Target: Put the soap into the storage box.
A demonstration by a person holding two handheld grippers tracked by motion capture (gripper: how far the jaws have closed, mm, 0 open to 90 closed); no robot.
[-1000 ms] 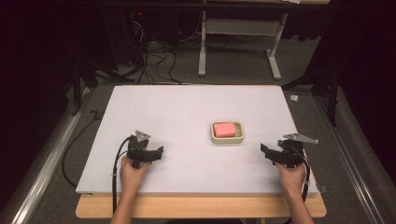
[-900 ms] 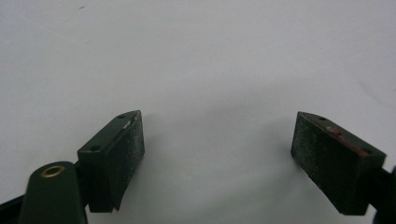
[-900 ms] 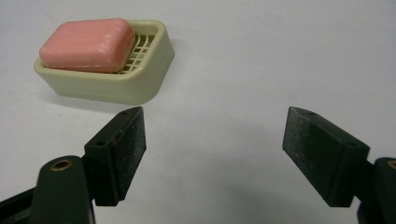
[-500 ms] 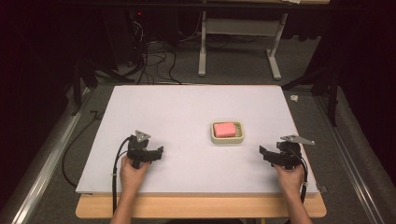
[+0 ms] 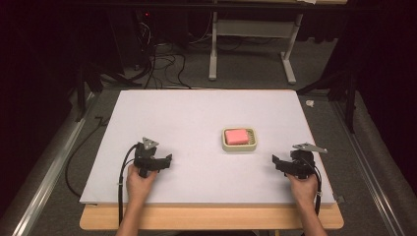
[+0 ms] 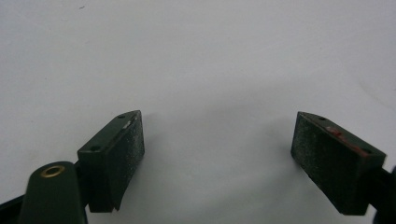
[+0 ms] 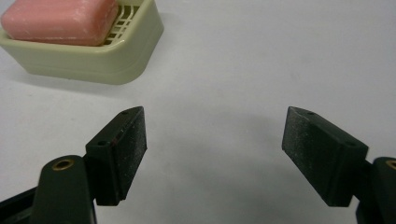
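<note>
One pink soap (image 5: 236, 135) in one dish (image 5: 239, 146); two tools, left (image 5: 169, 159) and right (image 5: 274, 161), gape.

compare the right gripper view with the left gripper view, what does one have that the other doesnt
The right gripper view has the pink soap bar lying in the cream slatted soap dish, up and to the left of the right gripper, apart from it. The left gripper view has, beyond the left gripper, just bare white table, plus reddish marks on one jaw's top edge. Both share two black jaws spread wide with nothing between them, over the same white surface.
</note>
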